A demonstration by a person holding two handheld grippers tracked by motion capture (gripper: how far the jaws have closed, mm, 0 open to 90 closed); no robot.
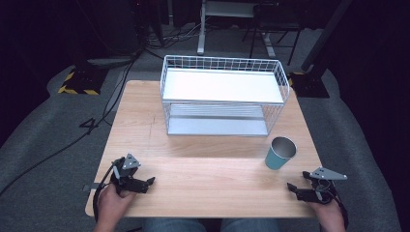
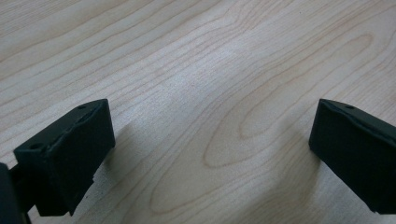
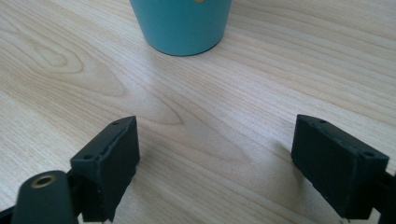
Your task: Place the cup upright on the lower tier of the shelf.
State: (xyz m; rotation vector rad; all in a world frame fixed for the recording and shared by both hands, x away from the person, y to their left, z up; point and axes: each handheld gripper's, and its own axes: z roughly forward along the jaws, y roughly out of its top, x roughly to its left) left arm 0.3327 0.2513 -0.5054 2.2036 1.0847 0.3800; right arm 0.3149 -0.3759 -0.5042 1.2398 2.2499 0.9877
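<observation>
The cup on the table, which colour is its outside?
Teal. The cup shows this best in the right gripper view.

High view: fixed above the person's side, looking forward and down — whole wooden table [image 1: 203, 179] in frame, dark floor beyond. Left gripper view: very close, low over the tabletop [image 2: 210, 70], looking along its jaws at bare woodgrain. Right gripper view: equally close and low, facing the teal cup [image 3: 181, 25] just ahead. Shared with the high view — the cup [image 1: 280, 152] and near table edge.
</observation>
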